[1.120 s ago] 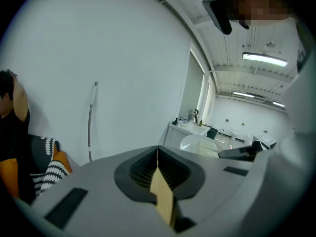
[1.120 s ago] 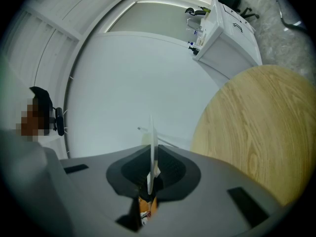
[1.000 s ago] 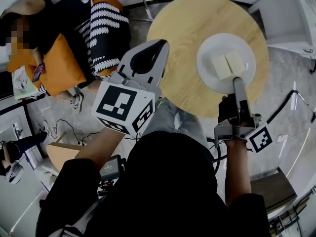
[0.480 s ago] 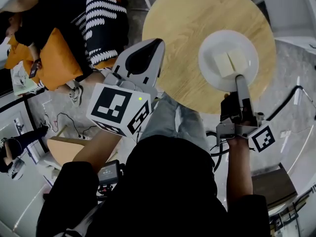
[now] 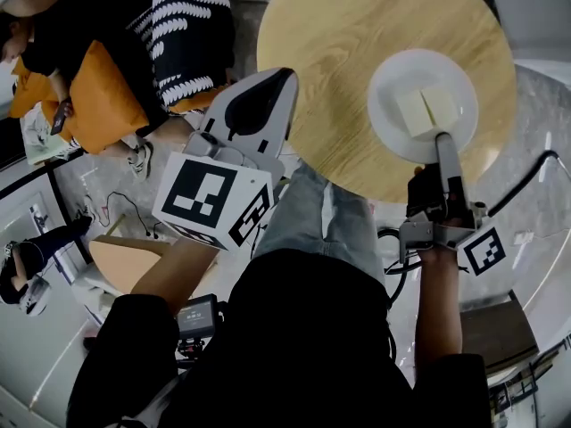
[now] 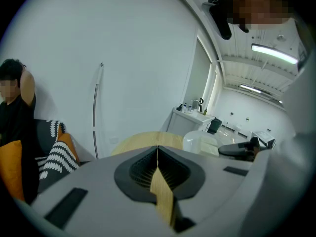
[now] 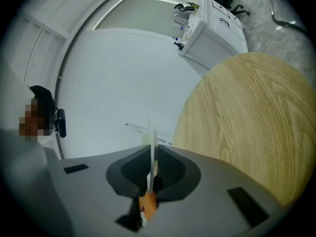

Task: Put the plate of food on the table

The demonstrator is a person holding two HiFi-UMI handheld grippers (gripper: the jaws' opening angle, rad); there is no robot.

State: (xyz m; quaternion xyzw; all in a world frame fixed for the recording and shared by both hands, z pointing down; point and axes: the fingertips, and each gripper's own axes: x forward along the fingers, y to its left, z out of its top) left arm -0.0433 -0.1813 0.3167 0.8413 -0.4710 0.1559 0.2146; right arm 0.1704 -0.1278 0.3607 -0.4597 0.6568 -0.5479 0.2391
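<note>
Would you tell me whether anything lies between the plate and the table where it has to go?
Nothing visible does. The right hand-held gripper holds the plate by its rim over the table, whose wood shows bare all round it.

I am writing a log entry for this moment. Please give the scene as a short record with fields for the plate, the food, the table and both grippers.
plate: white, round, over the table; whether it touches the table cannot be told
food: two pale square pieces side by side on the plate
table: round, light wood
right gripper: shut on the plate's near rim
left gripper: jaws together, nothing between them, beside the table's edge
</note>
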